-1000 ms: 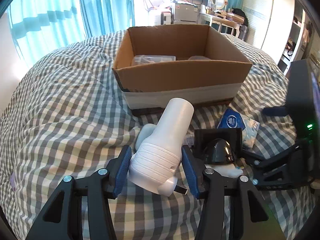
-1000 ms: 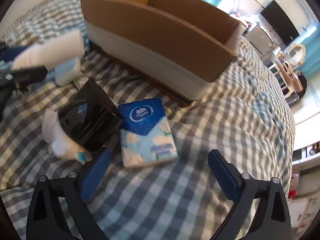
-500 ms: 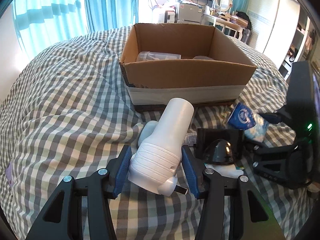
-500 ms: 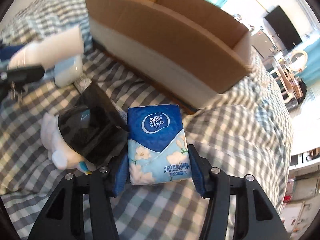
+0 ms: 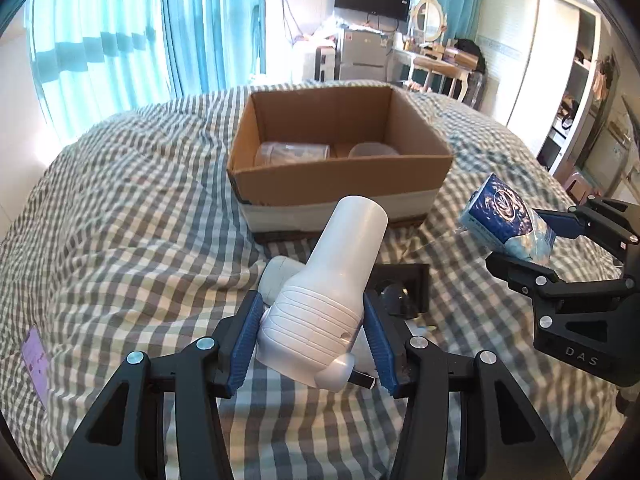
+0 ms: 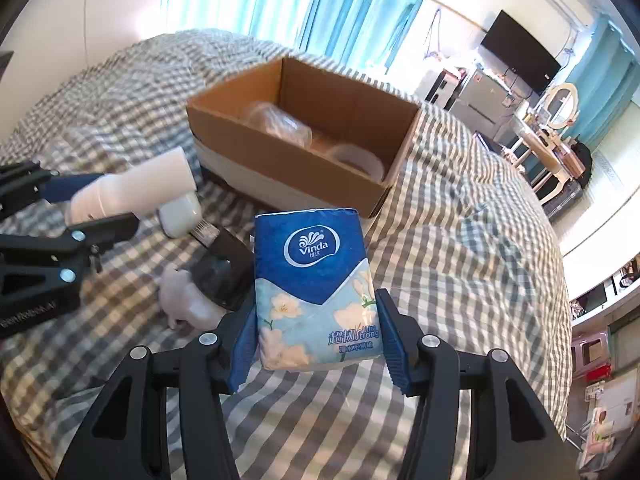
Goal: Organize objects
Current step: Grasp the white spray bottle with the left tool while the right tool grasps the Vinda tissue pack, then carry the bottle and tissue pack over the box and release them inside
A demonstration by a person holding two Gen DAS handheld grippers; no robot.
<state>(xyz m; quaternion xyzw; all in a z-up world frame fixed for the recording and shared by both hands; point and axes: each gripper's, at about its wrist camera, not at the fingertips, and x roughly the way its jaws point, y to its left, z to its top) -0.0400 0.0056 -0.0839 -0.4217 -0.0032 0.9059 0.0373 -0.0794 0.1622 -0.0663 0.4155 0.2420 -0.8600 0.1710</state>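
My left gripper (image 5: 312,308) is shut on a white bottle-shaped object (image 5: 340,264), gripped by its ribbed lower part and held above the checked bed cover. The object's round end points toward the open cardboard box (image 5: 340,184). My right gripper (image 6: 318,320) is shut on a blue Vinda tissue pack (image 6: 312,272), held clear of the bed in front of the box (image 6: 280,160). In the left wrist view the tissue pack (image 5: 504,220) and right gripper (image 5: 528,240) hang at the right. In the right wrist view the white object (image 6: 132,192) and left gripper (image 6: 92,208) are at the left.
Two clear plastic containers (image 5: 292,154) (image 5: 372,148) lie inside the box. On the bed below the grippers lie a black object (image 5: 400,288), a small pale device (image 5: 278,276) and a white soft figure (image 6: 184,300). A purple label (image 5: 34,360) lies at the left.
The right gripper closed on the tissue pack and lifted it off the bed. The left gripper rose with the white object still in it, and more of the box's inside shows.
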